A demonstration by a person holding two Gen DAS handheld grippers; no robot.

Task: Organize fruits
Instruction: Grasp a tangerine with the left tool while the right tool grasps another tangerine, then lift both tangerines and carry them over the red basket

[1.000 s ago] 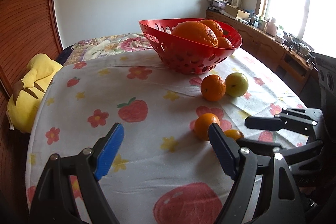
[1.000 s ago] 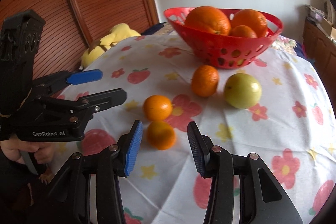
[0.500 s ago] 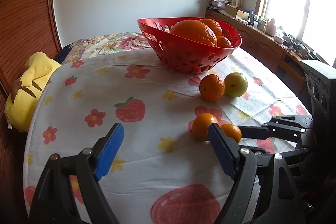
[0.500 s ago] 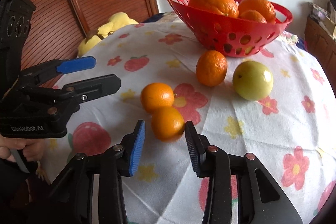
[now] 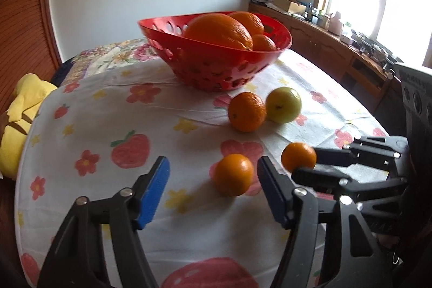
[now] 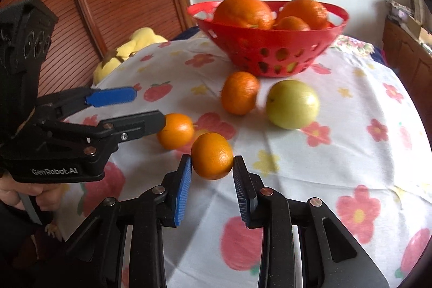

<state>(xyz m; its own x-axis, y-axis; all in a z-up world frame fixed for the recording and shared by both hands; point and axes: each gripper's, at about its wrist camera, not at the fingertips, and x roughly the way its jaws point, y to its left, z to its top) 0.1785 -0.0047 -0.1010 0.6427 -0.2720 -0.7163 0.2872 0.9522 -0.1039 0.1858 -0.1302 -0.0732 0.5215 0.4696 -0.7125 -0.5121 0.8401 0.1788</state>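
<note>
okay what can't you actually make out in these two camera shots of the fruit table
- Bottom of the red basket: both views, hidden by its wall and the big oranges piled on top.
- Right hand-held gripper: in the left wrist view its fingers hide the far side of the small orange it holds.
- Countertop clutter by the window: left wrist view, too small and glare-washed.

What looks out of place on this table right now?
Three fruits lie loose on the tablecloth outside the red basket: two small oranges and a green apple. Right gripper holds another orange. Nothing looks spilled or damaged.
</note>
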